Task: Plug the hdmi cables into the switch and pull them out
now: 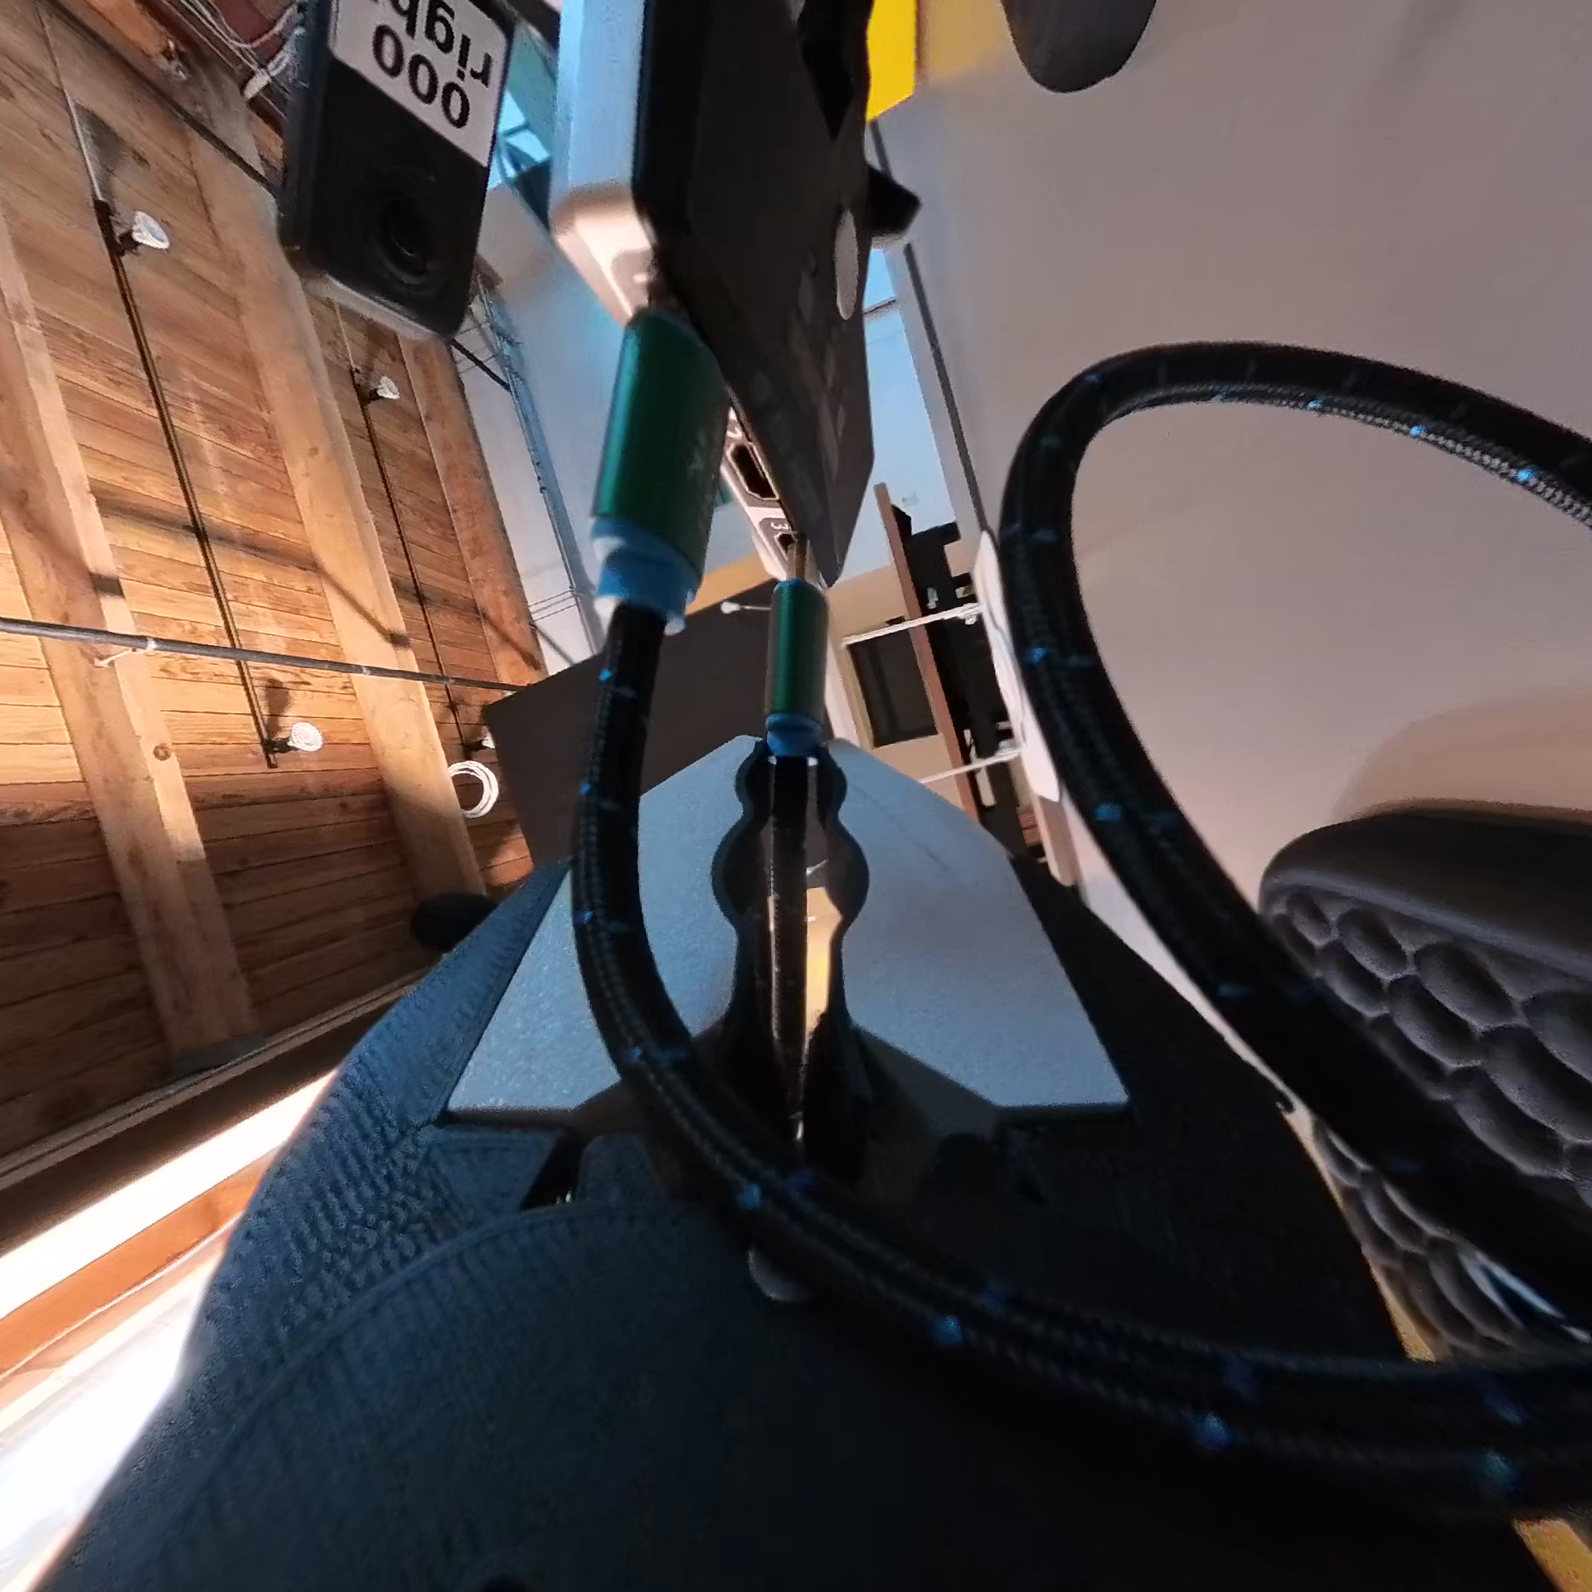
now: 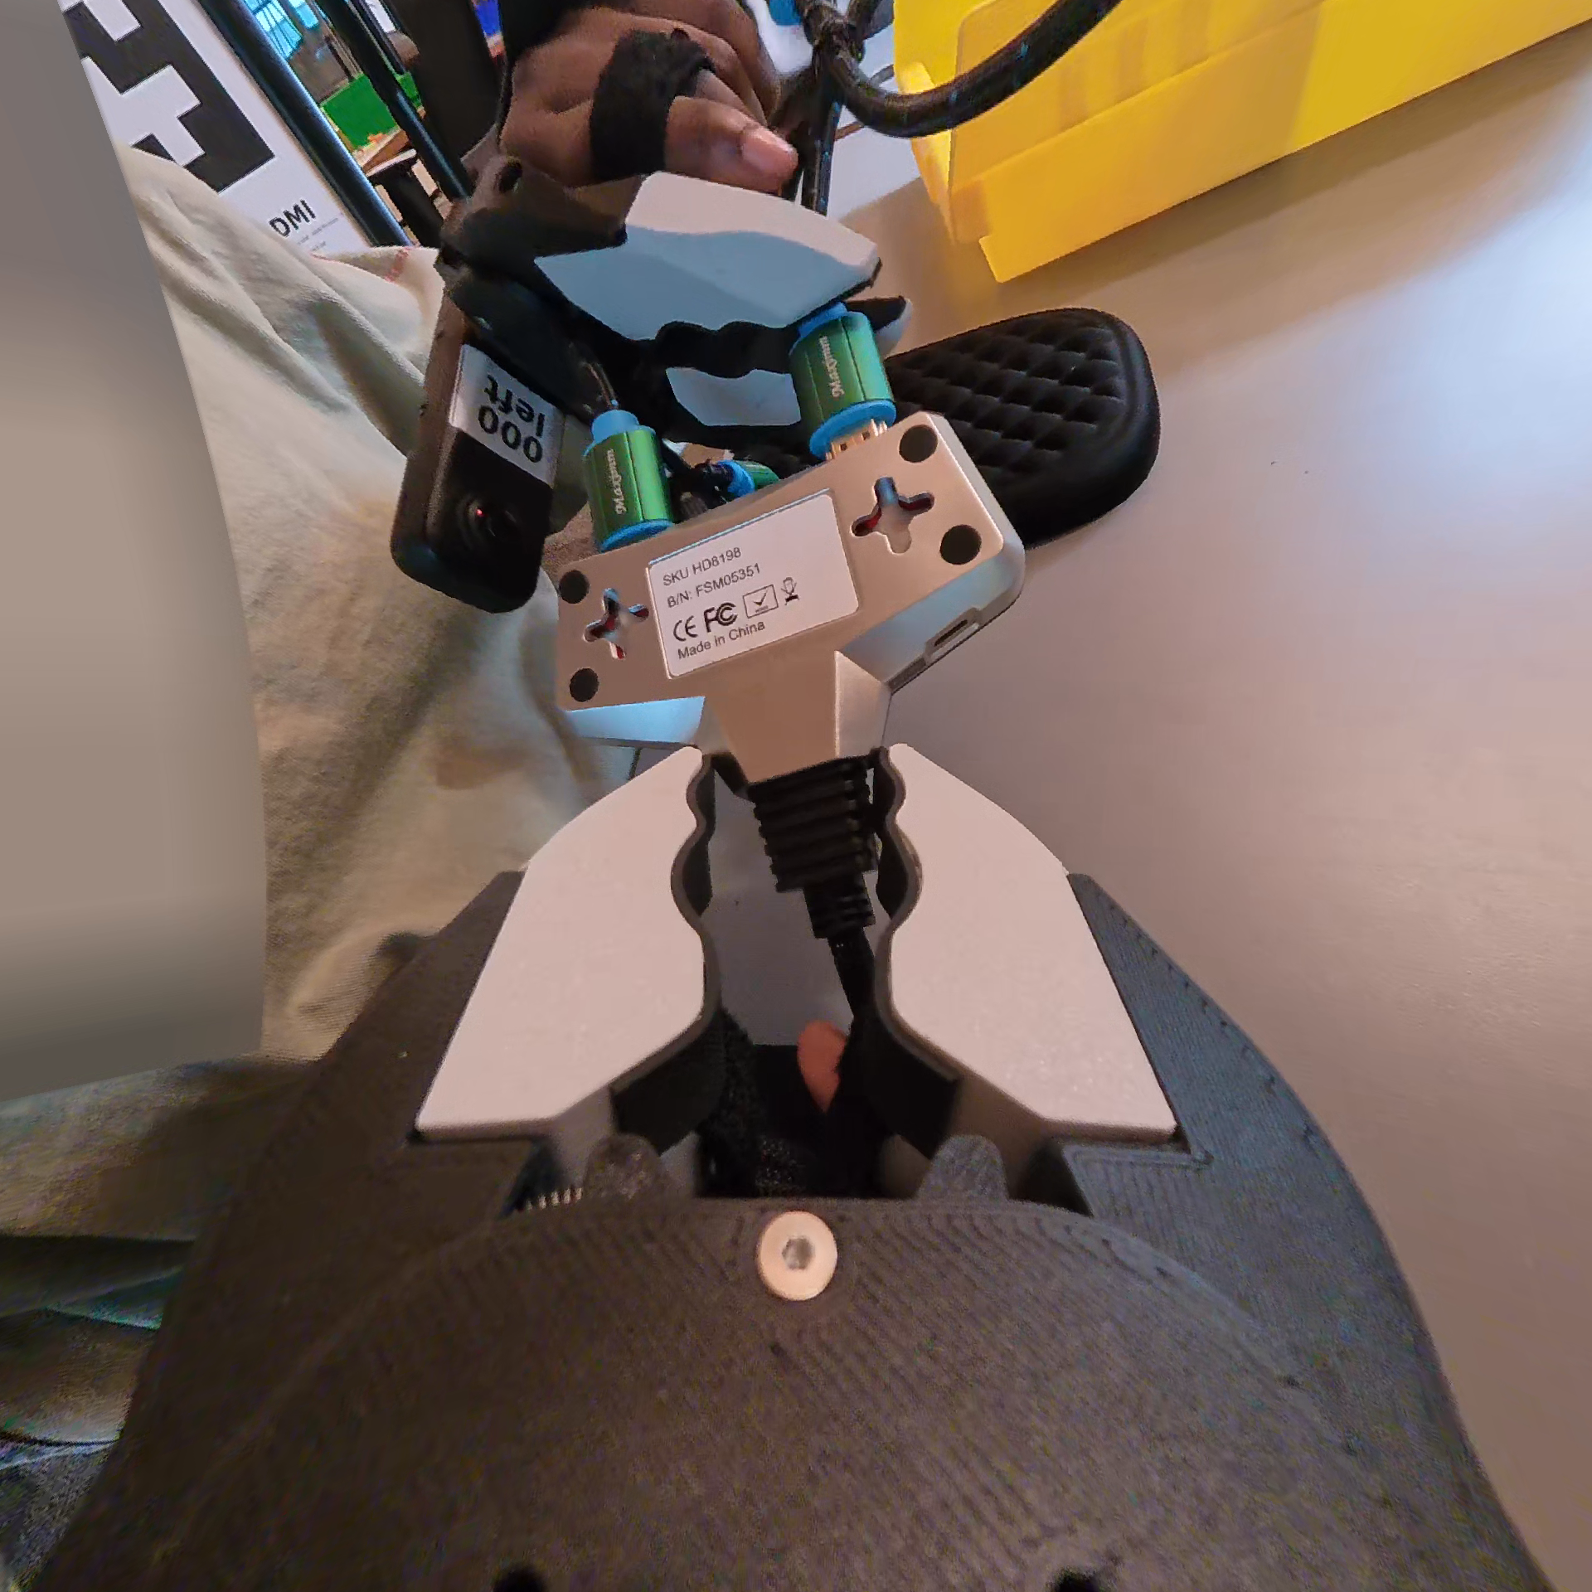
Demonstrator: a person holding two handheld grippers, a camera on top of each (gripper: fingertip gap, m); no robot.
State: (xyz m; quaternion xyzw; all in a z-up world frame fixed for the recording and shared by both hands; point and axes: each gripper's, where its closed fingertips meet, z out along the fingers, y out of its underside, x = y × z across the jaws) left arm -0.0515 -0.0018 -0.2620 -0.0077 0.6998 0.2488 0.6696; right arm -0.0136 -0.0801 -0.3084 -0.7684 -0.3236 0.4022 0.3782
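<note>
Silver switch clamped at its tail between right gripper jaws; left gripper jaws closed on green-plug cable at the switch's far edge.

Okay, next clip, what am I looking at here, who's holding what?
A person works two handheld grippers above a table. The right gripper is shut on the silver HDMI switch at its cable end, holding it up. The left gripper is shut on a braided cable just behind its green plug, whose tip is at a port of the switch. Another green plug is already seated. A yellow bin sits behind.
</note>
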